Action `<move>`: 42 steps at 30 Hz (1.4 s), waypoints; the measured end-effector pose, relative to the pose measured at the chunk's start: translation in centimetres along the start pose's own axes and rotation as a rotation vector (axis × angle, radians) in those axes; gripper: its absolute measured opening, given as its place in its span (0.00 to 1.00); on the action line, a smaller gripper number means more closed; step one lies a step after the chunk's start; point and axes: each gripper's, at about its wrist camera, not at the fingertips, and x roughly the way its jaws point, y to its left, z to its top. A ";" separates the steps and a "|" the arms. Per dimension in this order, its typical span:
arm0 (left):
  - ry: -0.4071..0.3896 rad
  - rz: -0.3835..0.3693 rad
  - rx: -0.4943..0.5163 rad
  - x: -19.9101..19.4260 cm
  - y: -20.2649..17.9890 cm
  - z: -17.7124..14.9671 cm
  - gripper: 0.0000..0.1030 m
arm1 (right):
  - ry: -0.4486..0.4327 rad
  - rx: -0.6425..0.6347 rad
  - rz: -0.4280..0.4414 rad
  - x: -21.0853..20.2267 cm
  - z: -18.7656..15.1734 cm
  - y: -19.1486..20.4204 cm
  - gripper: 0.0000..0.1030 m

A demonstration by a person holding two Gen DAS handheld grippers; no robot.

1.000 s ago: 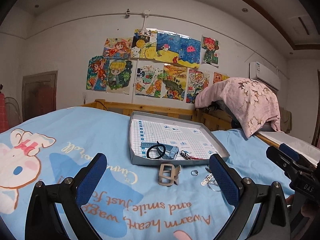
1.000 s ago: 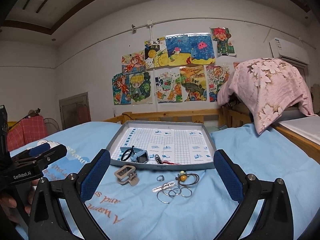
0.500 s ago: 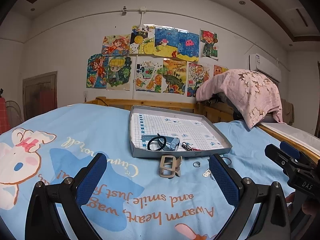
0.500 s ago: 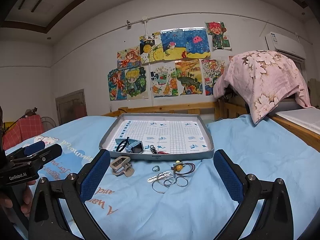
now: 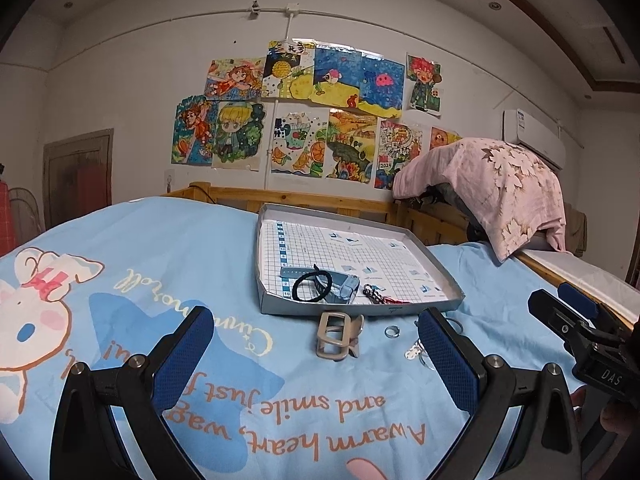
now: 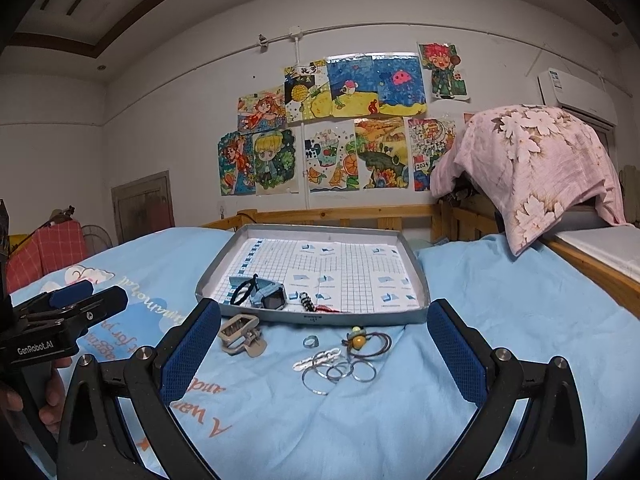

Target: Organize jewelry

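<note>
A grey tray [image 6: 416,272] lined with grid paper lies on the blue bedsheet; it also shows in the left wrist view [image 5: 440,268]. In it lie a black hair tie [image 5: 312,287], a blue-grey watch [image 6: 268,296] and a small dark clasp [image 6: 307,302]. In front of the tray on the sheet lie a beige hair claw [image 6: 240,334], a small ring [image 6: 311,341], a white chain link [image 6: 316,360], several thin metal rings [image 6: 340,372] and a hair tie with a yellow bead [image 6: 366,344]. My left gripper [image 5: 316,360] and right gripper [image 6: 322,352] are both open and empty, short of the items.
A wooden bed rail [image 6: 340,216] runs behind the tray. A pink flowered blanket [image 6: 536,168] is draped over something at the right. Drawings cover the wall. The left gripper shows at the left in the right wrist view [image 6: 64,312].
Both grippers have come a little closer to the tray and loose items and tilted slightly. Nothing on the bed has moved.
</note>
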 end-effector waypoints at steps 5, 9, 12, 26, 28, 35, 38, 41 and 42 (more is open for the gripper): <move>-0.007 0.001 0.012 0.9 -0.2 0.8 1.00 | -0.009 -0.018 0.000 0.9 1.2 0.0 0.98; -0.014 -0.002 0.014 1.8 -0.2 1.7 1.00 | -0.023 -0.035 -0.008 1.6 2.1 -0.1 0.98; -0.020 -0.002 0.017 2.5 -0.1 2.3 1.00 | -0.036 -0.041 -0.015 2.2 2.9 -0.2 0.98; -0.041 0.018 0.012 8.1 0.3 4.3 1.00 | -0.072 -0.061 -0.054 6.7 3.9 -0.7 0.98; -0.016 0.010 0.003 9.0 0.6 4.0 1.00 | -0.056 -0.053 -0.056 7.6 3.4 -1.1 0.98; 0.102 -0.047 0.005 11.2 1.0 0.3 1.00 | 0.036 -0.010 -0.012 9.2 0.7 -3.1 0.98; 0.136 -0.070 0.019 11.6 0.8 -0.9 1.00 | 0.072 0.003 0.001 9.7 -0.3 -3.9 0.98; 0.147 -0.109 0.017 11.7 0.9 -1.5 1.00 | 0.105 0.012 0.027 10.3 -1.1 -4.1 0.98; 0.152 -0.119 0.015 11.7 1.0 -1.5 1.00 | 0.117 0.011 0.035 10.5 -1.5 -4.1 0.98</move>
